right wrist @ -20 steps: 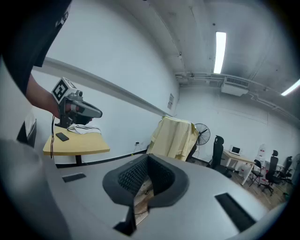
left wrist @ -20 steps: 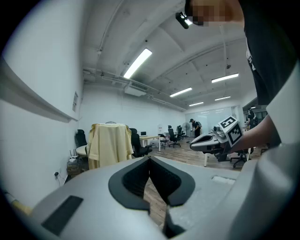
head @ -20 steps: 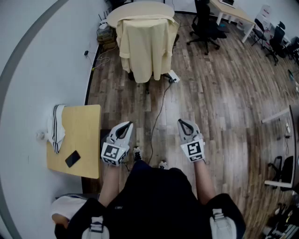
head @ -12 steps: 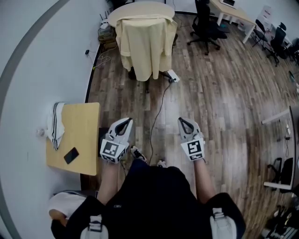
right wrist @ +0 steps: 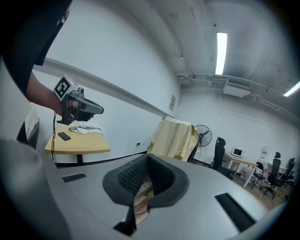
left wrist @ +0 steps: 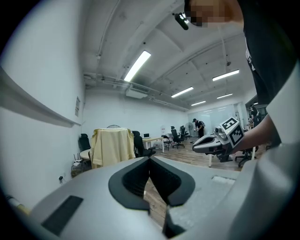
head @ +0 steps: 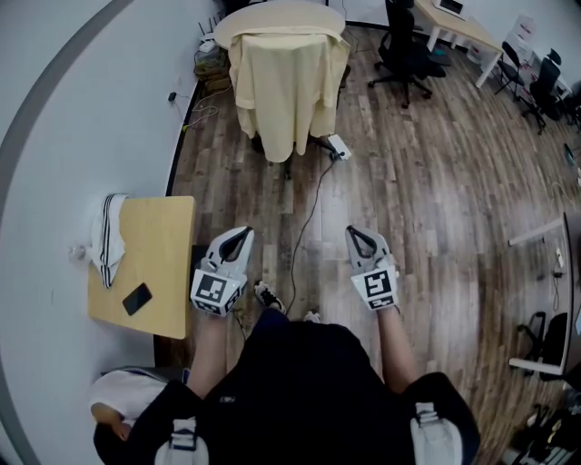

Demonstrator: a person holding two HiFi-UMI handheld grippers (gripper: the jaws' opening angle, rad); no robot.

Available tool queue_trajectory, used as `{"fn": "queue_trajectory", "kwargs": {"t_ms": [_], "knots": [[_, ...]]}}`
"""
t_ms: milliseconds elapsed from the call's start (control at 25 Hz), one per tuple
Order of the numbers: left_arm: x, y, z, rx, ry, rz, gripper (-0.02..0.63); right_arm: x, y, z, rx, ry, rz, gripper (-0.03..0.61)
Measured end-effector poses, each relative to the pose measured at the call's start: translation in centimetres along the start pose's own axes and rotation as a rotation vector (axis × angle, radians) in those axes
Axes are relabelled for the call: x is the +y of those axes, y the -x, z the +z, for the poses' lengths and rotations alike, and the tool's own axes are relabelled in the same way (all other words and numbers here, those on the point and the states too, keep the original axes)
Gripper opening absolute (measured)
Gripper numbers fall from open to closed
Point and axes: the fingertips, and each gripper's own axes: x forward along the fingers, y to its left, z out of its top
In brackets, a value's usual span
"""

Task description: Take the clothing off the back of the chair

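A pale yellow garment [head: 283,82] hangs over the back of a chair at the far end of the wooden floor; it also shows as the garment [left wrist: 114,146] in the left gripper view and the garment [right wrist: 176,138] in the right gripper view. My left gripper [head: 241,233] and right gripper [head: 356,233] are held out side by side in front of the person's body, well short of the chair. Both point towards it. The left gripper [left wrist: 150,159] is shut with nothing in it. The right gripper [right wrist: 148,157] is shut and empty too.
A small wooden table [head: 159,263] stands at the left by the wall, with a striped white cloth [head: 107,247] and a phone [head: 137,298] on it. A cable [head: 309,218] runs along the floor towards the chair. Black office chairs [head: 404,45] and a desk [head: 458,23] stand at the far right.
The head view has shifted a little and the person's feet have moved slightly. Both grippers stay shut and in almost the same places.
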Motion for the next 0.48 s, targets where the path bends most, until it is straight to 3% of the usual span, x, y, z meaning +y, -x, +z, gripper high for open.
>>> {"fn": "queue_trajectory", "kwargs": {"t_ms": [480], "knots": [[4.1, -2.1, -1.1, 0.014, 0.035, -0.001, 0.002, -0.7, -3.9, 0.8, 0.024, -0.006, -0.008, -0.005]]}}
